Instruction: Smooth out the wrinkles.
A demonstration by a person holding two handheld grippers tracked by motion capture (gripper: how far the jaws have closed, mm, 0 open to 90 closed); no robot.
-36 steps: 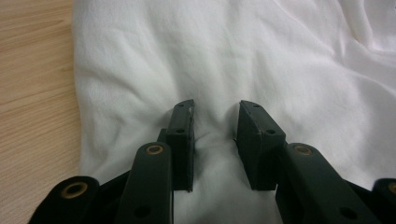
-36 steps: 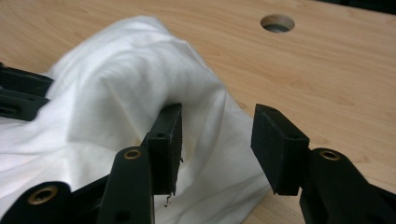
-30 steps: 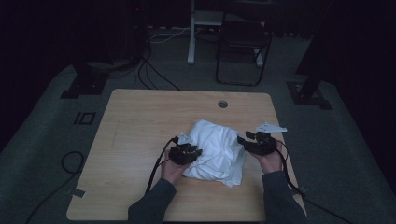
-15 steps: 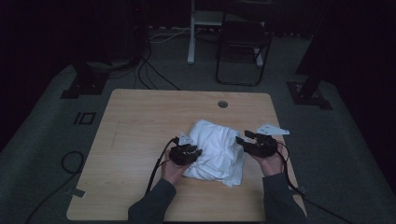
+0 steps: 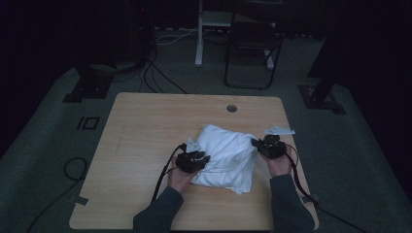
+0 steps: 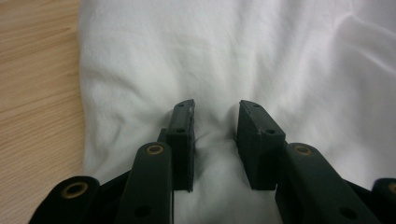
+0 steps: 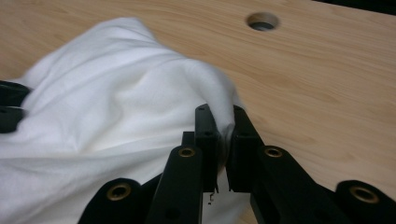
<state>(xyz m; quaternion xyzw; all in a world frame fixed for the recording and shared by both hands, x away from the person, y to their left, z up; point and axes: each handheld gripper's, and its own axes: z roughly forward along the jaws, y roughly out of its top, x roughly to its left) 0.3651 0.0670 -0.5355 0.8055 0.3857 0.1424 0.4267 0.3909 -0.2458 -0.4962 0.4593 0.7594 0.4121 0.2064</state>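
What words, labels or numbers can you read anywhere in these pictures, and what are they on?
None can be read.
The white cloth is plain, with no print in sight.
The table carries no writing.
The left gripper and right gripper show bare black jaws with brass rivets, no markings.

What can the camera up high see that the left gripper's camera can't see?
The high view takes in the whole wooden table with its round hole, the floor, a chair, both of the person's hands, the right gripper at the white cloth's right edge, and a small white scrap beside it. The left gripper view gives the close-up: the left gripper with its two black jaws apart, resting over the cloth, and fine wrinkles between them. Both show the white cloth lying on light wood, with the left gripper over it.
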